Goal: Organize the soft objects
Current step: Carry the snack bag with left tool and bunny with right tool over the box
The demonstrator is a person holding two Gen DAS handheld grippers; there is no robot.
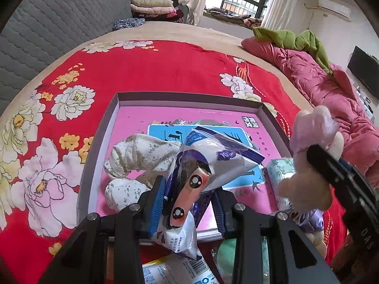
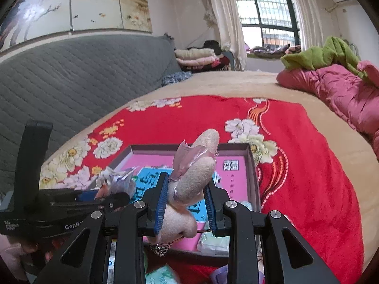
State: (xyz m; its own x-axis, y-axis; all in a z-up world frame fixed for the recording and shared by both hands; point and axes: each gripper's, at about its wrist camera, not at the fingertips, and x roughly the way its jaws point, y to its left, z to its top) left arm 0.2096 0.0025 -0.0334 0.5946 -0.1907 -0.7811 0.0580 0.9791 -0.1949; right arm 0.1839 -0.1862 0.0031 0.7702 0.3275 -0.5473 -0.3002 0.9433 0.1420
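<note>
Your left gripper (image 1: 187, 196) is pinching a crinkly tissue pack (image 1: 208, 156) with an orange strip on it, the blue pads pressed into the wrapper so it bunches and lifts clear over the near edge of the tray (image 1: 99, 139). Your right gripper (image 2: 187, 198) is clamped around a plush toy (image 2: 196, 172) at its middle, the pale body standing up past the fingertips with a crumpled clear film at its neck; held there, the soft body cannot flop out. Both tools hang over the near side of the tray, side by side, which reads as carrying the two items in to set them down. That tray, a shallow box with a pink printed floor, lies on the red floral blanket (image 1: 165, 71) in the middle of the bed. Inside it you already have a rolled floral cloth (image 1: 139, 156) on the left and a pale green pack (image 1: 280, 172) at the right near corner; the far half of the floor is bare, so you have room there. More wrapped packs lie on the blanket just near of the tray, under your tools, not yet sorted.
</note>
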